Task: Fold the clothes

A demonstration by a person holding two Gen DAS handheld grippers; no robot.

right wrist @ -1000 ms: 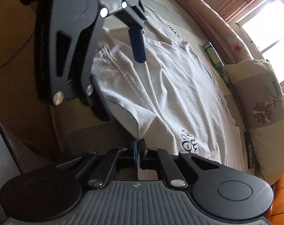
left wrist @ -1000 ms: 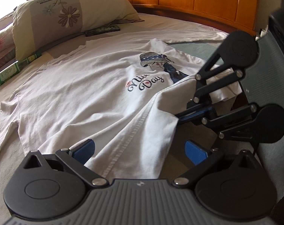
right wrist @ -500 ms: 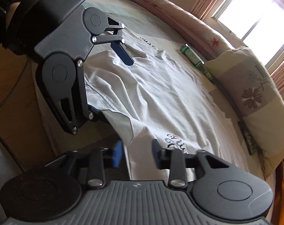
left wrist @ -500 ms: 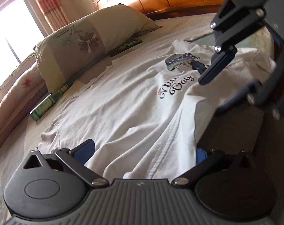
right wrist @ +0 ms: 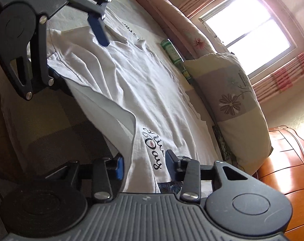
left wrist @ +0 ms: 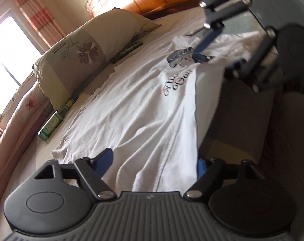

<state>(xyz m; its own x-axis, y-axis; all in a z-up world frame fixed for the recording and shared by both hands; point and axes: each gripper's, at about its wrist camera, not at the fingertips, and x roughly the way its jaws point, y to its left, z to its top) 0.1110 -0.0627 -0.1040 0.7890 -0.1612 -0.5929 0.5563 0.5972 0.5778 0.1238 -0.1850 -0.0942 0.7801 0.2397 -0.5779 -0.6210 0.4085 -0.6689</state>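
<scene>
One window [right wrist: 250,22], right view only

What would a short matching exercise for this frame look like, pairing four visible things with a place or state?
Things:
1. white T-shirt
2. floral pillow
3. green box
4. right gripper

Places or states:
A. lying along the far edge of the bed, next to the pillow
B. open, jaws on either side of the printed fabric
C. spread across the bed, near edge folded over
D. propped at the far side of the bed, below the window

Pairs: 1-C, 2-D, 3-A, 4-B
</scene>
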